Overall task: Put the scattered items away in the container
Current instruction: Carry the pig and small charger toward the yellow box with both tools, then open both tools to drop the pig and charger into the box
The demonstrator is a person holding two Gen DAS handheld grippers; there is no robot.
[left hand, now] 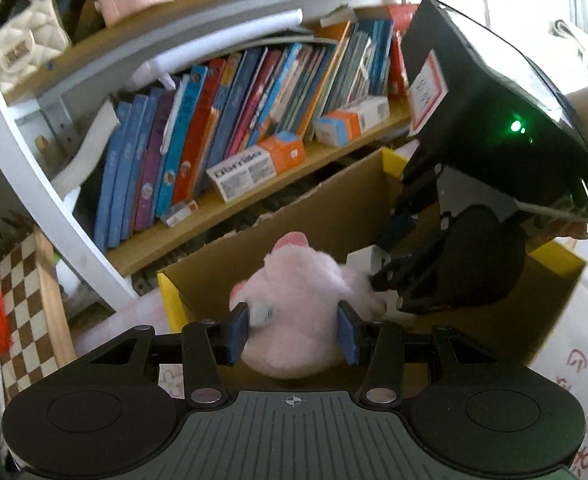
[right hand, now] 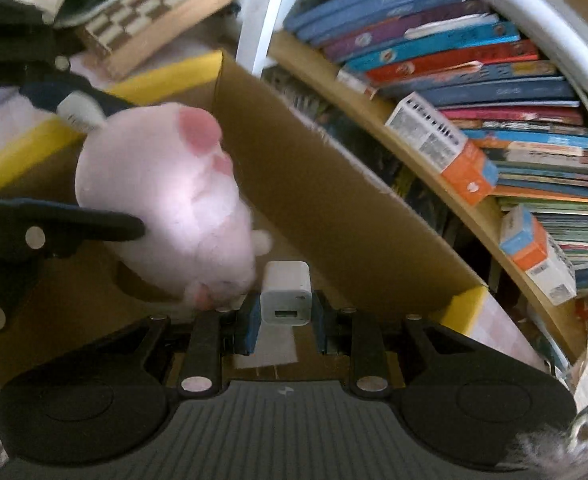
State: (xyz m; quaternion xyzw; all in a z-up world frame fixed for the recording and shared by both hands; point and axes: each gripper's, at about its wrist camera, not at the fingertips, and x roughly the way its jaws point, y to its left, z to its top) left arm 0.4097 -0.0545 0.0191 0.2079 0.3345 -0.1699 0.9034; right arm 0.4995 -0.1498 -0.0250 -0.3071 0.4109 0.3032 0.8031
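A pink plush pig (left hand: 294, 300) hangs over the inside of an open cardboard box (left hand: 333, 208) with yellow edges. My left gripper (left hand: 294, 330) is shut on the pig, one blue pad on each side of it. My right gripper (right hand: 286, 318) is shut on a small white USB charger (right hand: 286, 294) and holds it inside the box, right beside the pig (right hand: 166, 200). In the left wrist view the right gripper (left hand: 385, 272) comes in from the right with the charger (left hand: 367, 260) at its tips. The left gripper's fingers (right hand: 94, 220) show in the right wrist view around the pig.
A wooden shelf (left hand: 222, 216) full of leaning books stands just behind the box, with small orange-and-white cartons (left hand: 258, 166) on its edge. A brown-and-white checkered board (left hand: 18, 300) stands at left. A white cloth with red print (left hand: 585, 380) lies to the right of the box.
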